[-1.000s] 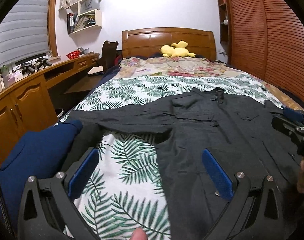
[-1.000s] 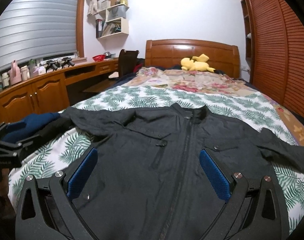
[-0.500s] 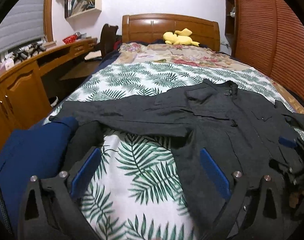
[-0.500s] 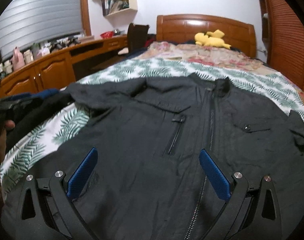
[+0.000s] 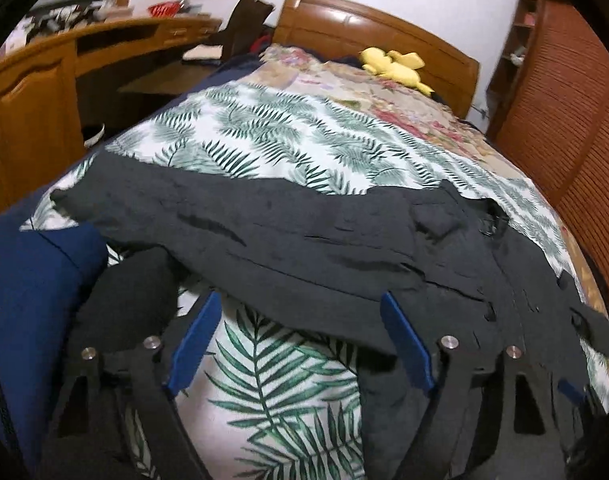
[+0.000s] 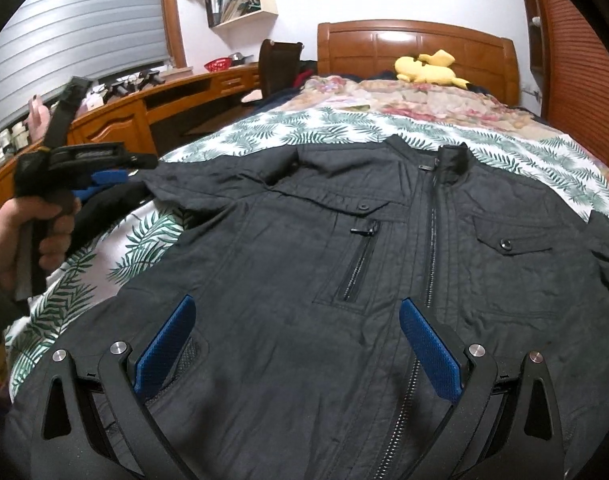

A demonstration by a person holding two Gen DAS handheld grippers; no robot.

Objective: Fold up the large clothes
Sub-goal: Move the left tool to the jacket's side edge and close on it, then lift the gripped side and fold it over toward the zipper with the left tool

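A dark grey zip-up jacket (image 6: 344, 280) lies front up and spread flat on the leaf-print bedspread (image 6: 296, 128). Its left sleeve (image 5: 232, 232) stretches across the left wrist view toward the bed's left edge. My left gripper (image 5: 300, 340) is open, low over the bedspread just below that sleeve; it also shows in the right wrist view (image 6: 104, 178), held in a hand near the sleeve end. My right gripper (image 6: 296, 344) is open and empty, close above the jacket's lower front, left of the zip.
A blue garment (image 5: 28, 300) and a black one (image 5: 132, 296) lie at the bed's left edge. A yellow plush toy (image 6: 428, 68) sits by the wooden headboard (image 6: 416, 44). A wooden desk (image 6: 152, 108) runs along the left, slatted wardrobe doors (image 6: 584, 64) along the right.
Both grippers have moved forward and lower toward the jacket. The left one has closed in on the left sleeve; the right one has dropped over the jacket's hem area. Both stay open.
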